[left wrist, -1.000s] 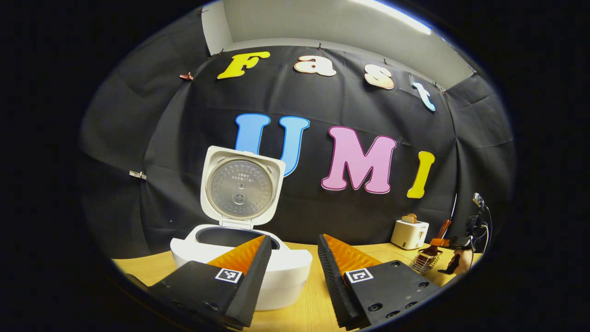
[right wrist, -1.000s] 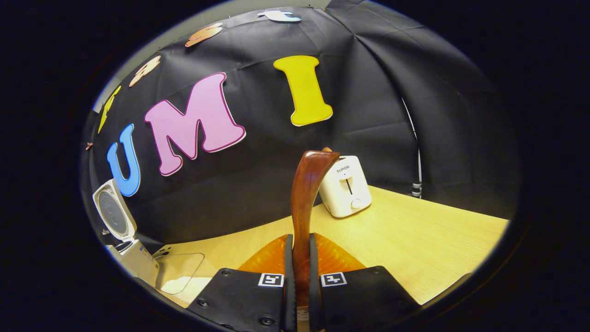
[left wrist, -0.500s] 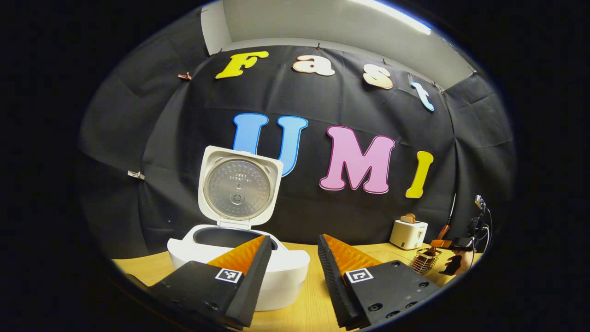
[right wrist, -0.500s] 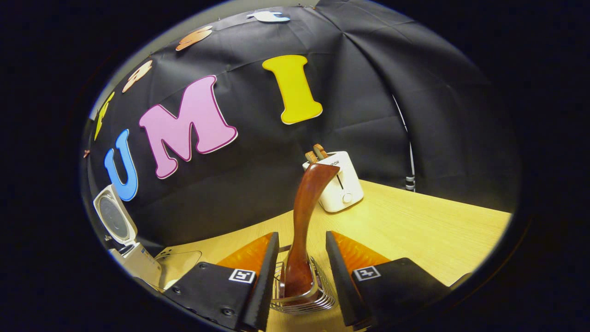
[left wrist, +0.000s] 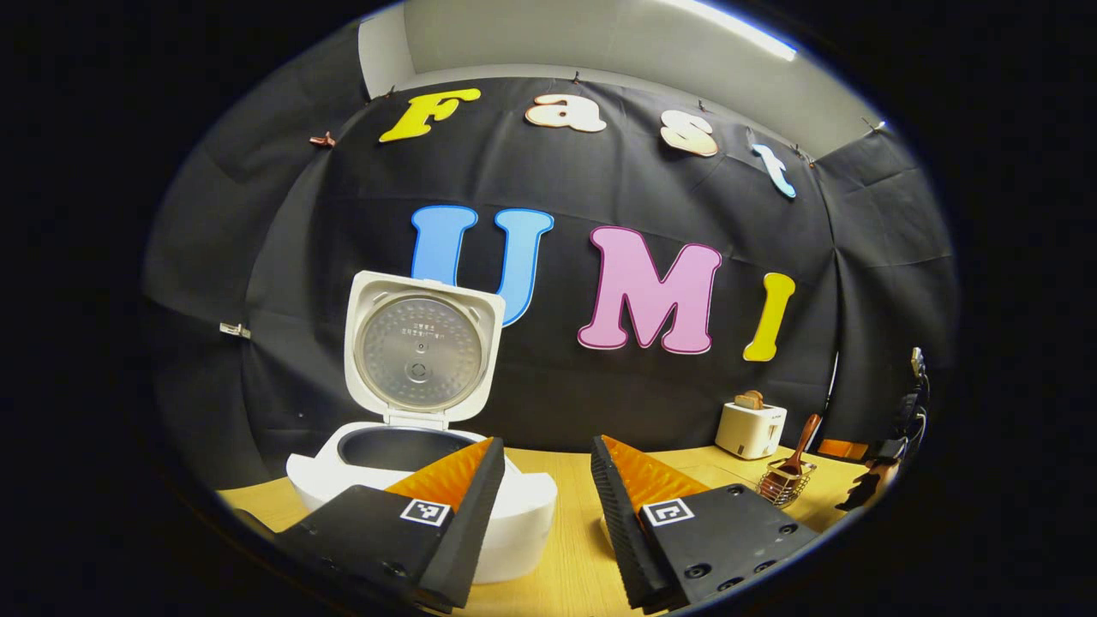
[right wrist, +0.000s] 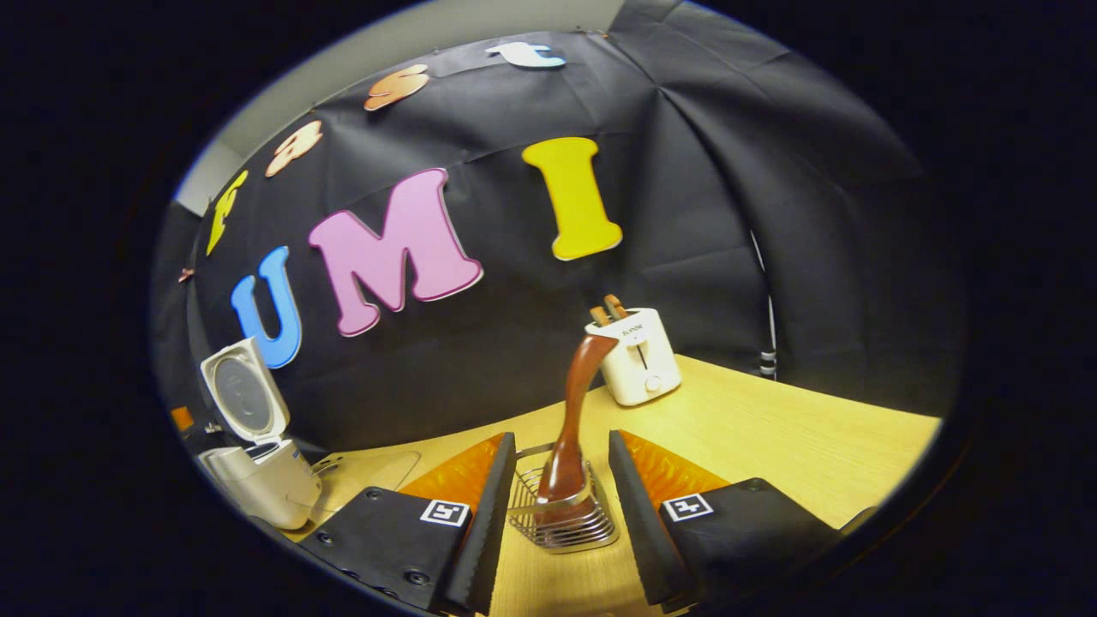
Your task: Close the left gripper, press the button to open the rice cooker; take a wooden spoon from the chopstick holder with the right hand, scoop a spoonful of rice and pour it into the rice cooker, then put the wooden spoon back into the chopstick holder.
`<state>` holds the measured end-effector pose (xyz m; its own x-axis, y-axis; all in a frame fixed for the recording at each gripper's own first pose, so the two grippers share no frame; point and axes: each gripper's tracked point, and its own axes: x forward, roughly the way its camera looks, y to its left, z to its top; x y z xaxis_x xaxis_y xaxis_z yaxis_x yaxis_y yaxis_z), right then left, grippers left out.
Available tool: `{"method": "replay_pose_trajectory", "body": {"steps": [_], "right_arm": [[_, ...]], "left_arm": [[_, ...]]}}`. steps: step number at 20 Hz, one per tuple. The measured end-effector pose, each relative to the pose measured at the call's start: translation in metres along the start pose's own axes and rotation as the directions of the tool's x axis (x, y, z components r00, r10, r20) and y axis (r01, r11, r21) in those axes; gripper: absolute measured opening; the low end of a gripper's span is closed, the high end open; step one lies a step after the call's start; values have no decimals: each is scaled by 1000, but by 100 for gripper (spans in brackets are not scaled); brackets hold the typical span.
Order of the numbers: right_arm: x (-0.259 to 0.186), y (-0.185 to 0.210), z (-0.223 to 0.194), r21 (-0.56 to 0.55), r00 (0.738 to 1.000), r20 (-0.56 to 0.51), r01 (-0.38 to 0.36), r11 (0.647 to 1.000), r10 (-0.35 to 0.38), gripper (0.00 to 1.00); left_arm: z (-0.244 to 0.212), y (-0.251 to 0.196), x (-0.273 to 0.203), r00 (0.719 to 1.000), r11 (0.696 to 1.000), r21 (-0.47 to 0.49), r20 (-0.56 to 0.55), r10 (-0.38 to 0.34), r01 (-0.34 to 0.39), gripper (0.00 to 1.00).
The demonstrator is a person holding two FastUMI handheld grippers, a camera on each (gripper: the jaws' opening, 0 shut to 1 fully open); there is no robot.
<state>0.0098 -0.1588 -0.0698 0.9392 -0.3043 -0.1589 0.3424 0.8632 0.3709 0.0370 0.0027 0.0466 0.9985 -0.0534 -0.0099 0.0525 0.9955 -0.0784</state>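
Observation:
The white rice cooker (left wrist: 403, 497) stands on the wooden table with its lid (left wrist: 420, 351) raised upright; its dark inner pot shows. My left gripper (left wrist: 544, 480) hovers open just right of the cooker's front, holding nothing. The wooden spoon (right wrist: 572, 411) stands upright in the wire chopstick holder (right wrist: 561, 518), handle up. My right gripper (right wrist: 559, 447) is open, its fingers on either side of the holder and apart from the spoon. In the left gripper view, the holder (left wrist: 782, 487) and spoon (left wrist: 803, 439) sit far right.
A white toaster (right wrist: 638, 356) with bread in its slots stands behind the holder near the black cloth wall. A clear container (right wrist: 368, 476) lies on the table between the rice cooker (right wrist: 257, 476) and the holder. Bare wooden tabletop (right wrist: 797, 446) stretches to the right.
My right gripper, shut on the spoon handle a second ago, has opened and drawn back. The spoon now stands free in the holder. The left gripper shifted slightly.

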Motion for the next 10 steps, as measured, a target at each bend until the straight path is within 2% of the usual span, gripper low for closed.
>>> {"method": "replay_pose_trajectory", "body": {"steps": [3, 6, 10], "right_arm": [[-7, 46, 0, -52, 993, -19, -114, 992, 113, 67], [-9, 92, 0, -95, 975, -37, -222, 970, 220, 66], [-4, 132, -6, -127, 950, -58, -311, 942, 306, 66]], "left_arm": [[6, 6, 11, 1000, 1000, -10, -1, 10, -10, 67], [19, 20, 22, 999, 999, 9, 16, 34, -34, 67], [62, 43, 38, 992, 996, 43, 108, 69, -73, 67]]}}
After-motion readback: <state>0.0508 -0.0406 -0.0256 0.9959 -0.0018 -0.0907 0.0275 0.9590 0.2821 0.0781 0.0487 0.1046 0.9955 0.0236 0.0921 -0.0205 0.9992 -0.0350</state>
